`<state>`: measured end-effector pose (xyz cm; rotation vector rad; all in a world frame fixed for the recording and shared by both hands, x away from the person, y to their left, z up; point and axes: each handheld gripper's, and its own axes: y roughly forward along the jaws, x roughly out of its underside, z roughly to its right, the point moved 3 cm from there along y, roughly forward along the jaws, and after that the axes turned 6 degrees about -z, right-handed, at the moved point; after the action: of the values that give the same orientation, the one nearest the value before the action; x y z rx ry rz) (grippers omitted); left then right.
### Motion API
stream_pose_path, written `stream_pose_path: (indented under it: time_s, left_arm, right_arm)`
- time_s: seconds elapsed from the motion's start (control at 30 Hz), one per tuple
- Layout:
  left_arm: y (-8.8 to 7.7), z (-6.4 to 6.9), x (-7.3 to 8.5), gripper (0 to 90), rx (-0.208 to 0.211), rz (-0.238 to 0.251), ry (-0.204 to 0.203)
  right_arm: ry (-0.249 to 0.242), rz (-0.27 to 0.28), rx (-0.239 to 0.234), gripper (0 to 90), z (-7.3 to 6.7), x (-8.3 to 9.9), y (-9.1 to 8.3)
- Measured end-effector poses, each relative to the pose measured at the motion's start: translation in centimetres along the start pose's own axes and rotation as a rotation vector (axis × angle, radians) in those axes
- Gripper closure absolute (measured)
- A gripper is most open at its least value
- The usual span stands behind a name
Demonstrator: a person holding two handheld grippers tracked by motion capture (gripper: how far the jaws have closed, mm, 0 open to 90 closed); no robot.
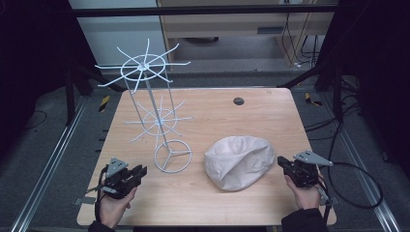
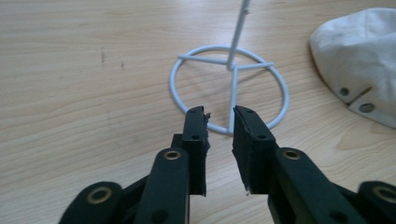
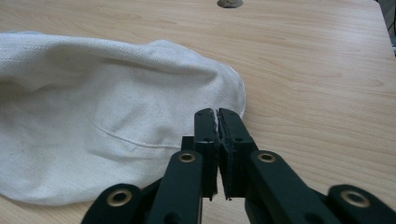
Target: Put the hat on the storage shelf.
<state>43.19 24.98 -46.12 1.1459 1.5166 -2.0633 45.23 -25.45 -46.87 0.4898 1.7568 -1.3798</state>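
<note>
Approach step: my right claw (image 3: 217,114), pressed together empty, must open over the cap (image 1: 238,162); my left claw (image 2: 219,112) waits narrowly parted by the rack (image 1: 153,113).

This looks like a lab or test room set up for recording. A plain wooden table (image 1: 251,116) stands on grey carpet inside a dark metal frame (image 1: 203,9), with metal rails (image 1: 46,164) along the floor at left and right. Black cables (image 1: 360,186) trail over the floor at right, yellow-black tape marks (image 1: 104,103) lie near the far corners, and a pale cabinet (image 1: 116,29) stands far behind.
</note>
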Motion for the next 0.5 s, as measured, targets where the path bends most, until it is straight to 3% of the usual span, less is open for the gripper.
stream_pose_path:
  time_s: [0.27, 0.3, 0.47, 0.5]
  left_arm:
    - [0.6, 2.8, -1.0, 84.8, 0.041, -0.006, 0.058]
    - [0.9, 3.7, -1.3, 85.5, 0.053, -0.001, 0.078]
    - [1.6, 5.5, -1.8, 86.7, 0.079, -0.003, 0.107]
    - [2.0, 6.5, -2.2, 86.8, 0.096, 0.002, 0.125]
  right_arm:
    - [0.002, 0.022, -0.005, 90.0, 0.1, -0.6, -0.2]
    - [0.005, 0.024, -0.01, 90.0, 0.1, -0.7, -0.2]
    - [0.01, 0.033, -0.016, 90.0, 0.0, -0.9, -0.1]
    - [0.008, 0.031, -0.016, 90.0, -0.1, -0.9, 0.0]
